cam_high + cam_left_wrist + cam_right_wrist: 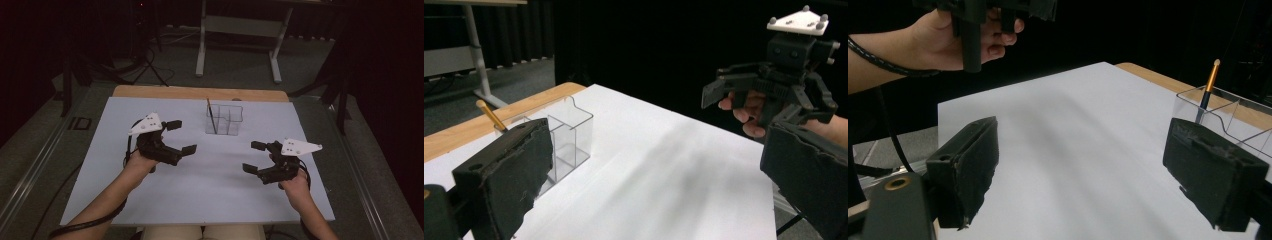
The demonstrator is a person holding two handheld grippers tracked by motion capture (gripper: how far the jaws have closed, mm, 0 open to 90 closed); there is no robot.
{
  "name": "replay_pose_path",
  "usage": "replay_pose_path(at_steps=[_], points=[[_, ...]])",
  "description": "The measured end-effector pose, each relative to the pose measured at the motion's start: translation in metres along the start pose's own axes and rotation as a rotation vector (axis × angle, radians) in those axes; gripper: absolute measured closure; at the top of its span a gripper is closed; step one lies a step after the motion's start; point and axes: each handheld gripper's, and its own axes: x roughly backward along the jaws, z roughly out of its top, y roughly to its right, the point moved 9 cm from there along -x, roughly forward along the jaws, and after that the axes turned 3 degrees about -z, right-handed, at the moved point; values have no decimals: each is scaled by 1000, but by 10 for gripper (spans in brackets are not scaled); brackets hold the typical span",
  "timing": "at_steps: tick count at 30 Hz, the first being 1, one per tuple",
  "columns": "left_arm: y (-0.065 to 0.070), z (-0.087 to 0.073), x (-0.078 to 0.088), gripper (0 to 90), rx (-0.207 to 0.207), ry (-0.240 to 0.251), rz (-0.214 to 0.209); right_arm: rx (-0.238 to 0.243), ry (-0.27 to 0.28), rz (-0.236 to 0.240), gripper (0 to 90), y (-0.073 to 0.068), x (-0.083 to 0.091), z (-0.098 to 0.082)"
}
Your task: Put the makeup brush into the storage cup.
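Both my left gripper (181, 136) and right gripper (254, 156) hang spread and empty; the pencil (212, 115) stands in the clear organizer (224, 120) ahead between them, which a careless reach could tip

wide-apart tongs (649, 175) over white table (664, 170), clear organiser (569, 135) with pencil (491, 116) at left

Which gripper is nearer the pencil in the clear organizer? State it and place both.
Left. The left gripper hangs open just left of the pencil, which leans in the clear organizer. The right gripper is open too, farther off, toward the person and to the right.
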Motion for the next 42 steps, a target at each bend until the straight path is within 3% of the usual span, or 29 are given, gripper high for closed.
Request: replay_pose_path(at_steps=[15,28,42], points=[[13,-25,17,16,1,-4,-8,6,-3,-1,149,-2,-1,0],[25,-52,10,16,-6,-36,-24,13,-19,6,149,-3,-5,-4],[29,-69,18,16,1,-32,-20,16,-27,6,149,-3,-7,-8]])
